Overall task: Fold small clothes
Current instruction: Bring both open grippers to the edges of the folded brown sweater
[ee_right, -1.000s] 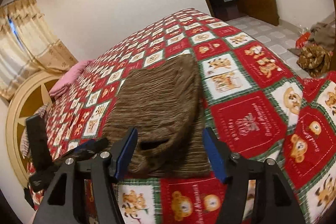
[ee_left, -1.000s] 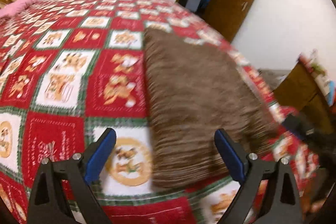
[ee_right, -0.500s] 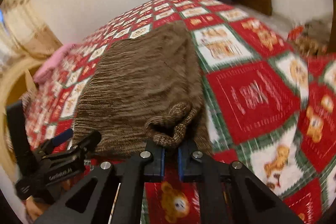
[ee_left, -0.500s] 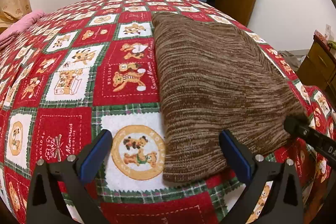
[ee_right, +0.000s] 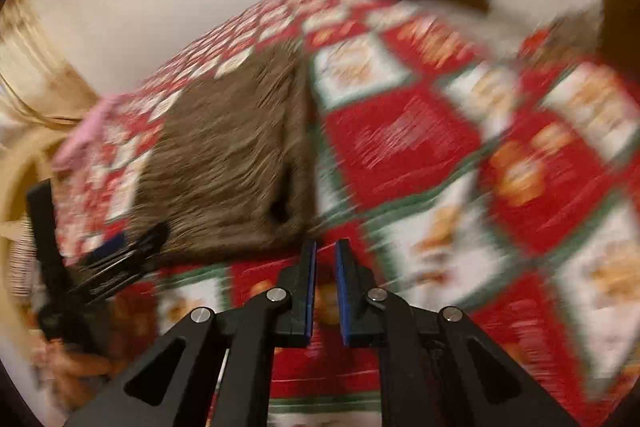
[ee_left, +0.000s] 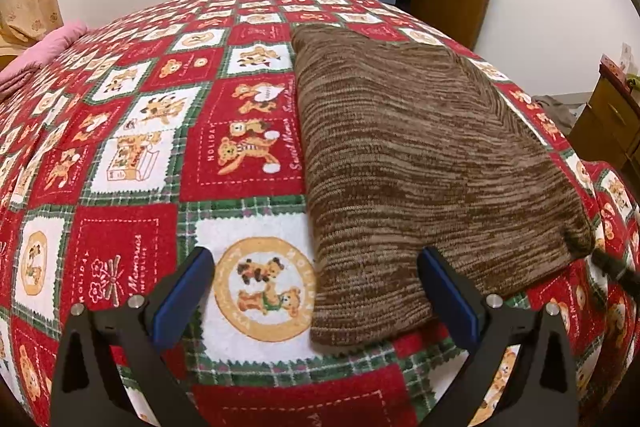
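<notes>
The left wrist view alone is sharp: the folded brown sweater [ee_left: 420, 163] lies on the bed [ee_left: 120, 155] at 1 o'clock. The left claw [ee_left: 316, 295] gapes wide, empty. The right claw [ee_right: 325, 291] (blurred view) is nearly closed, gripping nothing.

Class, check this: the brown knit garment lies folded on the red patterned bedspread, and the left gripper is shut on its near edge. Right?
Not quite. The left gripper is open, its fingers apart, gripping nothing, as the left wrist view shows. The brown knit garment does lie folded on the red patterned bedspread.
</notes>
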Tool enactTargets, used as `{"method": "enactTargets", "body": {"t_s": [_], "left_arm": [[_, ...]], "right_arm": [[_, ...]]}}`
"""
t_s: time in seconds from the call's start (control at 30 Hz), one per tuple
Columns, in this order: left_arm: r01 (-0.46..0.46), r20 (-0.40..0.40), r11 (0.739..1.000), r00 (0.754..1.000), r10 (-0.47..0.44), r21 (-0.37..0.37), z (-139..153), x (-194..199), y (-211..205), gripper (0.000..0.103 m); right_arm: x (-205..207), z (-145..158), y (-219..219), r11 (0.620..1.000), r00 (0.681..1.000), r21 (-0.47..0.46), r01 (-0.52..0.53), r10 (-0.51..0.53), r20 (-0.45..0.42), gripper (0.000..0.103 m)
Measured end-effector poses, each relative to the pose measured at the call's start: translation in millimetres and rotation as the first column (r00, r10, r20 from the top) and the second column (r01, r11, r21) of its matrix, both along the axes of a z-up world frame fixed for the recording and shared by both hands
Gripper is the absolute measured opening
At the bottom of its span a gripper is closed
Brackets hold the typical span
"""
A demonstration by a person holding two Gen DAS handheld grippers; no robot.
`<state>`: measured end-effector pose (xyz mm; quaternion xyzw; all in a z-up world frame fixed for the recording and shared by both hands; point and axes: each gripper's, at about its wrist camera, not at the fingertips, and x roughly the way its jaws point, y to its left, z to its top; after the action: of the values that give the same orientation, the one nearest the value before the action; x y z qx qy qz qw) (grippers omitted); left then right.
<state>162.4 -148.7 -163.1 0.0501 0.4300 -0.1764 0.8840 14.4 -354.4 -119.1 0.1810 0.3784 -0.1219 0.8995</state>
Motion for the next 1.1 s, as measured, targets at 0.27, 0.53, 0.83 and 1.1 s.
{"method": "enactTargets", "body": {"t_s": [0.27,0.53,0.83,1.1], "left_arm": [[-0.004,0.024,1.000,1.000,0.003,0.025,2,-3,-3,0.103],[0.001,0.008,1.000,1.000,-0.001,0.020,1,-2,-2,0.103],[-0.022,-0.048,0.978,0.999,0.013,-0.207,38,27,29,0.103],[-0.017,0.007,0.973,1.000,0.020,-0.230,64,91,-10,0.103]], "right_arm": [[58,16,48,0.979,0.983,-0.115,-0.168,0.175,0.053,0.009],[57,-21,42,0.977,0.978,-0.053,-0.208,0.206,-0.042,0.009],[62,25,16,0.975,0.974,-0.032,-0.218,0.220,0.052,0.016],[167,45,-23,0.971,0.974,-0.100,-0.217,0.221,0.041,0.036]]}}
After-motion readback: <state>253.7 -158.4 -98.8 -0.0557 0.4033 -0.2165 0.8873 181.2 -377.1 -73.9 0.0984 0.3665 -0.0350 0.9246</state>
